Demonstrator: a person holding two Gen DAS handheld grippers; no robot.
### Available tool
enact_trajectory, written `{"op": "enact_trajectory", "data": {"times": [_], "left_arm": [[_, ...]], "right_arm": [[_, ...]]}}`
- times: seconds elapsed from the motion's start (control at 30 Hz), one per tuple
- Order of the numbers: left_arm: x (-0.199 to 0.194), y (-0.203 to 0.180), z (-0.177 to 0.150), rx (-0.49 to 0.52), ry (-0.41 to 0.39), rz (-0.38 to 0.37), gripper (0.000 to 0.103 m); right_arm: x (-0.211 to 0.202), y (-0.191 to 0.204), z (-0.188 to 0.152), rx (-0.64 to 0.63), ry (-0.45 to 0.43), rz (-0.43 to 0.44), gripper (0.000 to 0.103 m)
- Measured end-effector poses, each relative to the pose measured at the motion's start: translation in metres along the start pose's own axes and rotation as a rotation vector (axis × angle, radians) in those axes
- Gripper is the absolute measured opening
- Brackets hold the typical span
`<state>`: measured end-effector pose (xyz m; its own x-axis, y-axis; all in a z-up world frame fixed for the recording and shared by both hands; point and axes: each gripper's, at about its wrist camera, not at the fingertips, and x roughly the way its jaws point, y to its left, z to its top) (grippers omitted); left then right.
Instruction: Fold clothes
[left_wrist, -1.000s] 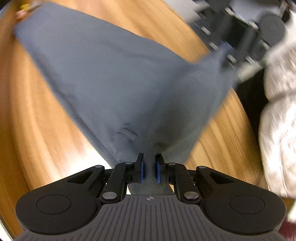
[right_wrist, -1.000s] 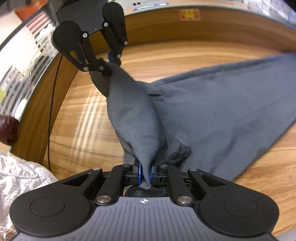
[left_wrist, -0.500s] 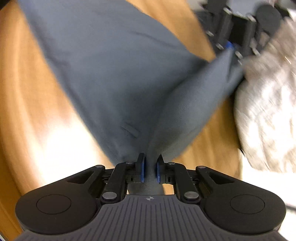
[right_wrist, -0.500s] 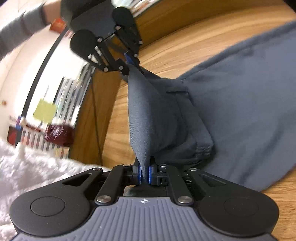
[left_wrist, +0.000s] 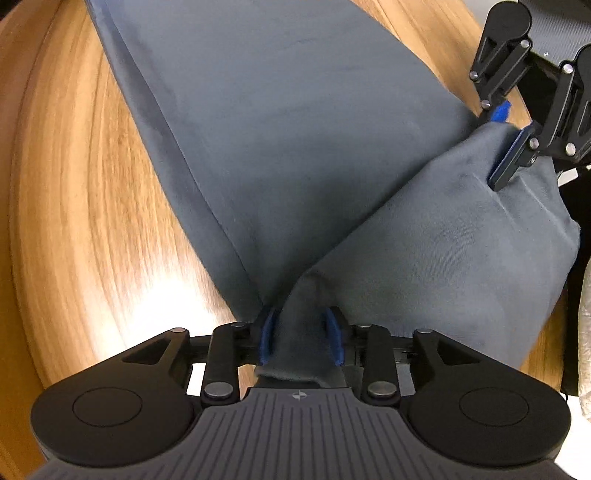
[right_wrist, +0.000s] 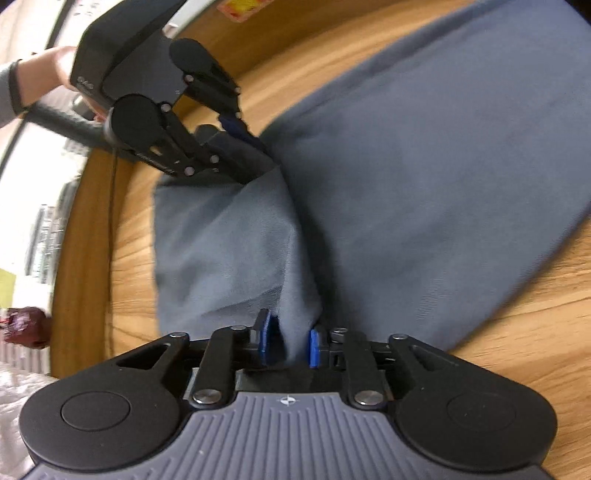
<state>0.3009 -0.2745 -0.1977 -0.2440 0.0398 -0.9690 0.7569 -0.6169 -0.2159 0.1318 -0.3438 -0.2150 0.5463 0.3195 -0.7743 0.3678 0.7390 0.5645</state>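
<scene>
Bare wooden tabletop (left_wrist: 85, 206) lies open left of the grey garment (left_wrist: 295, 122). Right of it, the other tongs (left_wrist: 506, 125) and a white fabric heap (left_wrist: 585, 332) crowd the edge.

Setting: indoor room, office or lab type; cannot tell which. Evidence: wood-grain table (right_wrist: 535, 332) with raised wooden edge, lower right of right wrist view. Upper left: bright window-like panel (right_wrist: 44, 206) with blurred outdoor structures. Orange label (right_wrist: 240, 7) at top edge, unreadable. White fluffy fabric (right_wrist: 14, 406) at lower left. Dark red object (right_wrist: 26, 326) at left edge, unidentifiable.
</scene>
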Motion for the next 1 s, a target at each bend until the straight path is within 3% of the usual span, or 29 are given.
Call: {"op": "enact_trajectory", "data": {"times": [0.13,0.33,0.47,0.67,0.83,1.0], "left_arm": [[-0.008,0.013,-0.004,-0.055,-0.049,-0.004,0.035],[-0.035,0.014,-0.018,-0.098,-0.144,0.092,0.036],[-0.061,-0.005,-0.028,-0.05,-0.216,0.128,0.041],[-0.049,-0.05,-0.022,0.127,-0.18,0.133,0.047],[-0.035,-0.068,-0.029,0.195,-0.14,0.133,0.053],[-0.021,-0.068,-0.04,0.221,-0.135,0.145,0.056]], "right_arm": [[0.002,0.002,-0.006,-0.028,-0.012,-0.07,0.036],[-0.009,0.021,-0.006,-0.069,-0.061,-0.198,0.036],[-0.023,0.046,-0.011,-0.122,-0.095,-0.26,0.039],[-0.021,0.076,-0.018,-0.186,-0.103,-0.285,0.052],[-0.011,0.095,-0.022,-0.231,-0.094,-0.296,0.055],[0.002,0.109,-0.03,-0.268,-0.08,-0.315,0.064]]}}
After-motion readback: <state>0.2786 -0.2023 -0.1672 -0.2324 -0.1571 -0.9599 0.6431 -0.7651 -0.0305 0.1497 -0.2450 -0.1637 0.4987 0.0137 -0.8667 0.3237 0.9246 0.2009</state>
